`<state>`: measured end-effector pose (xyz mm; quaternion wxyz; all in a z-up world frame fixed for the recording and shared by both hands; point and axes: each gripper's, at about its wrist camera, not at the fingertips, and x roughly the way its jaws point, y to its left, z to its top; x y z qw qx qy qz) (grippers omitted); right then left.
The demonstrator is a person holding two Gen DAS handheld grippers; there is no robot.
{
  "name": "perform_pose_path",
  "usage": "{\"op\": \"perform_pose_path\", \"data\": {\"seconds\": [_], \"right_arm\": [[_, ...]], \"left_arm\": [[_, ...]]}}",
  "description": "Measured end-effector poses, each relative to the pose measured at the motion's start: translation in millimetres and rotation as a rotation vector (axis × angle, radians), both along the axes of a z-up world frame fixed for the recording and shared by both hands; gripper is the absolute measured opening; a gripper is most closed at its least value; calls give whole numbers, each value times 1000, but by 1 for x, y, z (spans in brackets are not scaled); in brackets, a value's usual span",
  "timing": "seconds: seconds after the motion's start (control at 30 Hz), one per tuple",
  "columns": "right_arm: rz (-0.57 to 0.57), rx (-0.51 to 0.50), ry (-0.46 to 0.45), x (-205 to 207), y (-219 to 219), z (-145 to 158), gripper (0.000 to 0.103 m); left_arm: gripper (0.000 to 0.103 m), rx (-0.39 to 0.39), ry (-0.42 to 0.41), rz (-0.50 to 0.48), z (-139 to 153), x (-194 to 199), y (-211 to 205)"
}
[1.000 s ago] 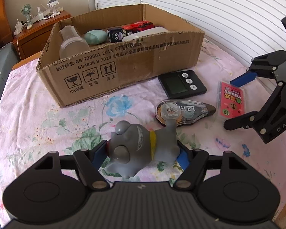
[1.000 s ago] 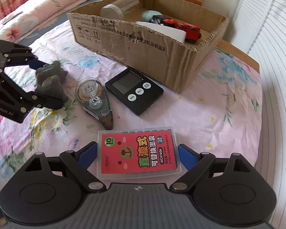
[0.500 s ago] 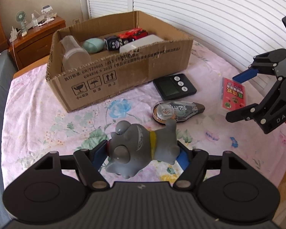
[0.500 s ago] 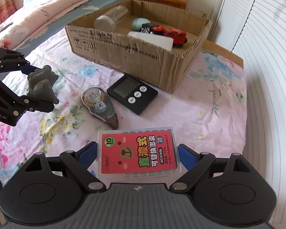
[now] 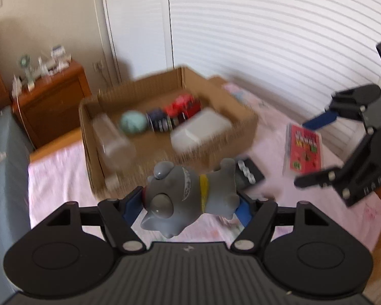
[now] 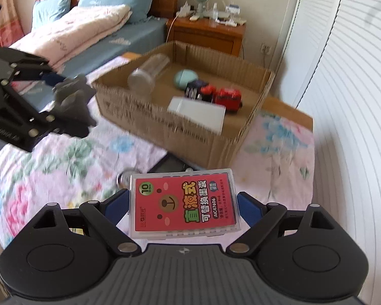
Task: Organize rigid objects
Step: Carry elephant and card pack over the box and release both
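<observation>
Grey dog toy (image 5: 188, 198) sits clamped sideways in the left gripper (image 5: 190, 204), up off the floral cloth (image 5: 61, 178), with the cardboard box (image 5: 129, 137) just beyond it; out right, the right gripper (image 5: 315, 150) grips the red refill case (image 5: 303, 150). Over on the right wrist view, that red refill case (image 6: 184, 204) lies flat between blue pads (image 6: 249, 204), squeezed tight, box (image 6: 180, 124) ahead, black timer (image 6: 169, 165) peeking beneath.
</observation>
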<state>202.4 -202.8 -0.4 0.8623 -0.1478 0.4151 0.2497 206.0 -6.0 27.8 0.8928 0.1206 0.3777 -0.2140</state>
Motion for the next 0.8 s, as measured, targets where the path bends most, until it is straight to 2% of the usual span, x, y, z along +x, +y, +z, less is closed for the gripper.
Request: {"op": "perform_pose_path", "data": {"seconds": [0.13, 0.37, 0.47, 0.5, 0.53, 0.63, 0.8], "right_arm": [[-13, 20, -22, 12, 2, 10, 93], [-34, 26, -68, 28, 3, 25, 93], [-42, 27, -70, 35, 5, 29, 93], [-42, 26, -73, 36, 6, 30, 93], [-40, 26, -74, 37, 8, 30, 93], [-41, 27, -79, 39, 12, 32, 93], [-41, 25, -78, 45, 19, 33, 93]], "left_arm": [[72, 18, -51, 3, 12, 32, -10], [73, 32, -56, 34, 9, 84, -22], [77, 43, -52, 72, -1, 104, -24], [84, 35, -42, 82, -5, 109, -23], [88, 27, -39, 83, -8, 111, -21], [91, 7, -52, 107, -12, 108, -15], [97, -4, -36, 111, -10, 79, -4]]}}
